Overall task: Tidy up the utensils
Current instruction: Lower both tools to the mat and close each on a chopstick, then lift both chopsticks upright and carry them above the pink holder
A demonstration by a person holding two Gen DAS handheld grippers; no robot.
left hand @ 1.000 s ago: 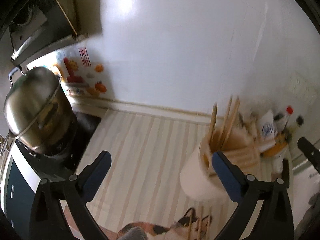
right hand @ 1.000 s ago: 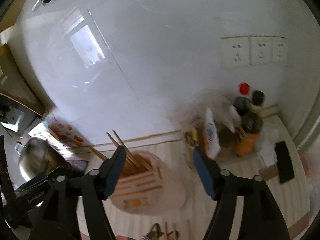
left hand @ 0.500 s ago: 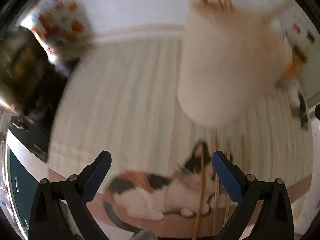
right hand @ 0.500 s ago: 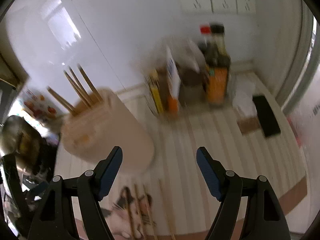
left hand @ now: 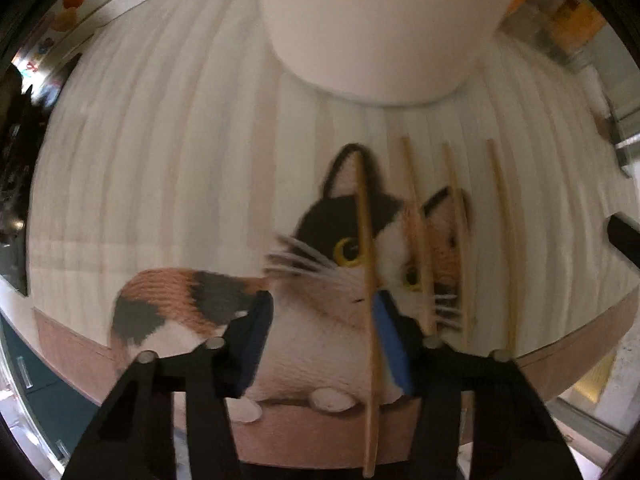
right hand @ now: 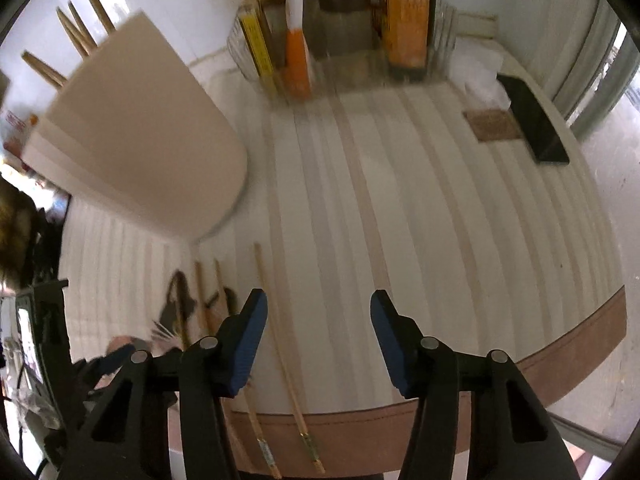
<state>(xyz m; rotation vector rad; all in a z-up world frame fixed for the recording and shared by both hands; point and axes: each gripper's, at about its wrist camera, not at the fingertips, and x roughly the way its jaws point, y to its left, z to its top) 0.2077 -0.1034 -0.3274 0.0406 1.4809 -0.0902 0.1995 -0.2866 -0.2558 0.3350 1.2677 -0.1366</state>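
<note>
Presently: left gripper [left hand: 320, 312] closing around one chopstick [left hand: 367, 280] below holder [left hand: 372, 24]; right gripper [right hand: 316, 320] closing, empty, beside chopsticks.

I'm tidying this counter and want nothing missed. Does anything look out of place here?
Yes. Four wooden chopsticks lie loose on the striped cat-print mat, in front of the cream utensil holder instead of standing in it like the others. They lie roughly parallel. Nothing looks spilled or broken.

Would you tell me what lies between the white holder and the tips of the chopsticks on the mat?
Only bare striped mat separates the holder from the chopsticks, seen in the left wrist view.
</note>
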